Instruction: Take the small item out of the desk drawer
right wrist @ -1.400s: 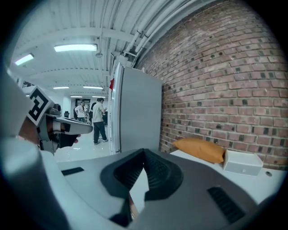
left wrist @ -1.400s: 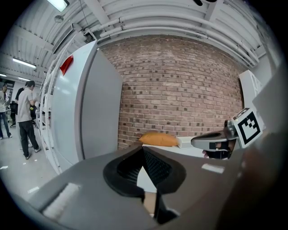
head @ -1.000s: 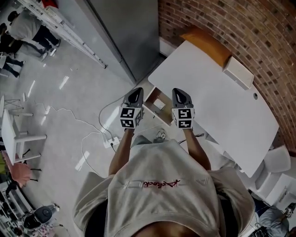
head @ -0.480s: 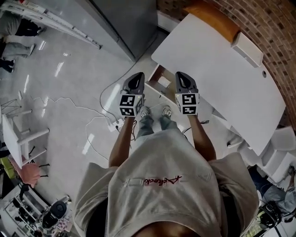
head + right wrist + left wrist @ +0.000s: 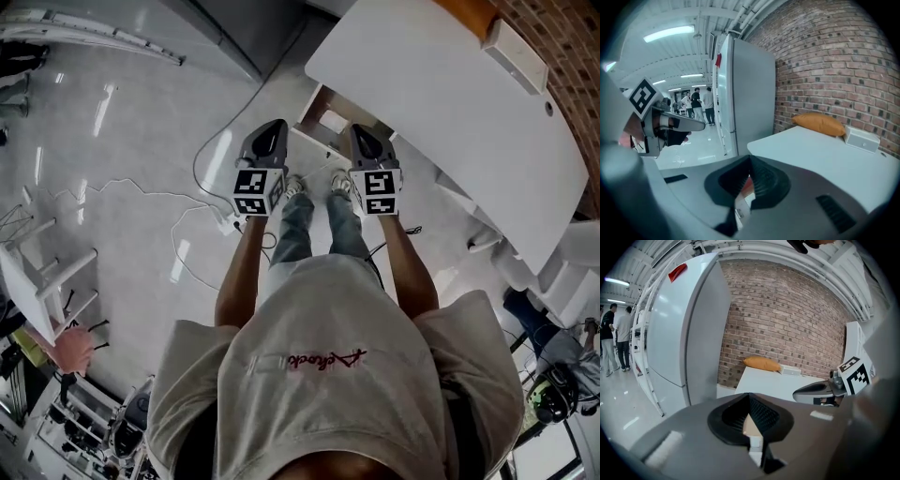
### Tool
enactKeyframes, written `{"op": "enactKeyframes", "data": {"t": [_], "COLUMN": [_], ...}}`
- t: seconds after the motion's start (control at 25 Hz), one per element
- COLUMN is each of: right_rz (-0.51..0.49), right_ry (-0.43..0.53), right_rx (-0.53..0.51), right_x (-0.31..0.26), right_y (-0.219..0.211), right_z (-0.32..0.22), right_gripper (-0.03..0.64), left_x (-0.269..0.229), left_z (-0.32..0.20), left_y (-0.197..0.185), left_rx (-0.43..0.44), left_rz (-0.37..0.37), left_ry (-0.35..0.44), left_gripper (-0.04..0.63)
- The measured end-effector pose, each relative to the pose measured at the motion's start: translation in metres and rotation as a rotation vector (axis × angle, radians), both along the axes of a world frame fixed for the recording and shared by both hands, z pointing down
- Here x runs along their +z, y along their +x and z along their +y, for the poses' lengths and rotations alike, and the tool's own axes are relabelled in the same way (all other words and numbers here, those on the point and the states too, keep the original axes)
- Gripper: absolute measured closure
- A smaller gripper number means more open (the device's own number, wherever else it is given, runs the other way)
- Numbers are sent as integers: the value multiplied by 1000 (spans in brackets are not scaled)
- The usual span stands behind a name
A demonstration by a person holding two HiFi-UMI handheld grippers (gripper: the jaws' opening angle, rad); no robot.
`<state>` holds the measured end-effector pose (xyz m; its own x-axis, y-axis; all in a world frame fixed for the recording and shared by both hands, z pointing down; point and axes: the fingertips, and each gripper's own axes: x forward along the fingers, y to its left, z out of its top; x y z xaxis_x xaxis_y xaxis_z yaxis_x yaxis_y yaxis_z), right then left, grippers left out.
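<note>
Two grippers are in view, one per hand, both held out ahead of the person at about the same height.

Left gripper (image 5: 273, 129): the left gripper view shows its two jaws drawn together to a narrow slit. Nothing is clamped between them.

Right gripper (image 5: 362, 133): the right gripper view shows the same, with jaws closed to a slit and nothing held.

One white desk (image 5: 450, 103) stands at the right of the scene against a brick wall (image 5: 843, 61). One drawer (image 5: 310, 106) is pulled out from the desk's left edge. In the head view it shows between the two gripper tips and just beyond them.

One small white item (image 5: 333, 121) lies inside the open drawer. Neither gripper touches it.

On the far end of the desk are one orange cushion (image 5: 820, 123) and, just to its right, one white box (image 5: 862, 138).

One tall grey fridge (image 5: 750, 93) stands to the left of the desk.

On the floor (image 5: 122, 131), to the left of the person, a white cable (image 5: 141, 197) runs to one power strip (image 5: 228, 223). The person's two shoes (image 5: 293, 187) show between the grippers.

In the far left background the left gripper view shows two people (image 5: 616, 336) standing. The right gripper view also shows a small group there, but its number cannot be counted with confidence.
</note>
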<state>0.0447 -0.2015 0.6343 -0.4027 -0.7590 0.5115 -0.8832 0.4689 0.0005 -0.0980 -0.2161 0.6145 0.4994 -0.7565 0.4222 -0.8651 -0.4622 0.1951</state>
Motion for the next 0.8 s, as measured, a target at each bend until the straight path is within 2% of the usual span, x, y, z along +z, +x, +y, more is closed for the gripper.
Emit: {"op": "enactKeyframes", "data": {"t": [0.28,0.52,0.8], "right_rz": [20,31,48], "right_ry": [-95,-153,-221], "right_rx": [11,13,-15], "right_x": [55,93,136], "right_y": [4,9,7], "right_z": [22,38,51], "right_gripper": [606,606,605], "left_x": [52,86,120], "left_z": [21,40,45], "left_y": [-4,-7,-13], "left_rx": [23,6,-11], "left_rz": [-16,-13,-14], "left_ry": [-81,-146,-173], "left_gripper": [586,586,586]}}
